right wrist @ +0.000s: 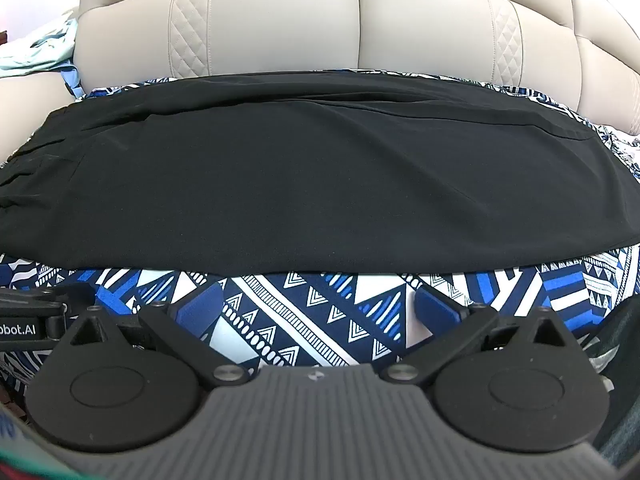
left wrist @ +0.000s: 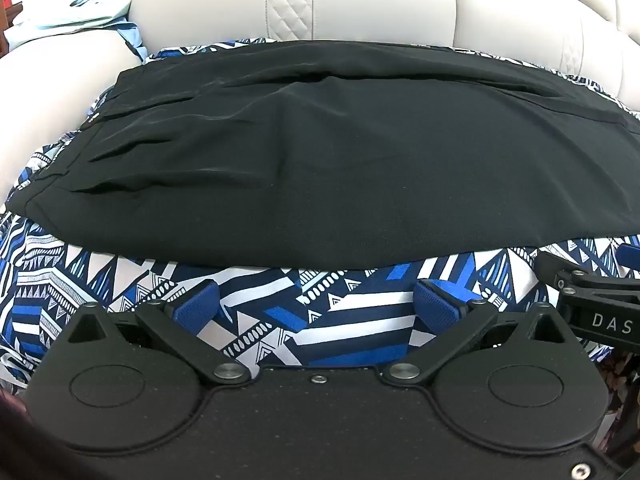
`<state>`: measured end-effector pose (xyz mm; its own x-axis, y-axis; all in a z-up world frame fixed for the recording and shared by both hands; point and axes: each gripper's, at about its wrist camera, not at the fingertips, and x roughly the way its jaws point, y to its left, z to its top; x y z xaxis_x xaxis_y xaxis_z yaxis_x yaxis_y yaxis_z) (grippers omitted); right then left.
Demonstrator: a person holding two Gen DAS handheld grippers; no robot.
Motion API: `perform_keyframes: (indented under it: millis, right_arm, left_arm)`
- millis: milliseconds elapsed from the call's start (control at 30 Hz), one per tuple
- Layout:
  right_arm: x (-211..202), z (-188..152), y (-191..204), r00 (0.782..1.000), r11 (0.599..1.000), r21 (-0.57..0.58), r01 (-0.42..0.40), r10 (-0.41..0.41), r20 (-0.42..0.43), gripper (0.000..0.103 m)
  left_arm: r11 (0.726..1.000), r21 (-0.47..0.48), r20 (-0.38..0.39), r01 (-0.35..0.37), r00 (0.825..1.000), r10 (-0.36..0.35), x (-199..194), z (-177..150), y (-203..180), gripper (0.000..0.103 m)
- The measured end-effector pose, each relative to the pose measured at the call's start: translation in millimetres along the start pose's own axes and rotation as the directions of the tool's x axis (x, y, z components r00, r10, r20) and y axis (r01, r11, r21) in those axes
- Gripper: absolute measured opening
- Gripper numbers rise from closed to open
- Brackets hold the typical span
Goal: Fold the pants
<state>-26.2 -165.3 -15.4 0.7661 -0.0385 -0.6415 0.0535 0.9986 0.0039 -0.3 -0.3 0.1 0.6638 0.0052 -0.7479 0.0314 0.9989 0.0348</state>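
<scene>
Cream leather sofa [right wrist: 280, 20] in back, blue-white geometric patterned cloth [right wrist: 280, 312] spread over the seat. Black pants [right wrist: 260, 184] lie flat across the cloth, folded lengthwise, waistband at left. Left gripper [left wrist: 316, 304] and right gripper [right wrist: 320, 308] both hover over cloth near the pants' front edge, jaws wide apart, nothing held.

Black pants [left wrist: 340, 160] are lying on a blue, white and navy geometric cloth [left wrist: 352, 304]; the sofa [right wrist: 280, 28] behind is showing cream, quilted in diamonds.
</scene>
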Motion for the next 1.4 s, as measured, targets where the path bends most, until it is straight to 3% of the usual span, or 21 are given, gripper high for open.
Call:
perform_keyframes:
  millis: [1400]
  right_arm:
    - [1.7,1.2,2.1,1.000,1.000,-0.003,0.002,-0.002,-0.003,0.103]
  left_arm:
    - [1.000,-0.006,-0.015,0.005,1.000,-0.005,0.5,0.6,0.3,0.103]
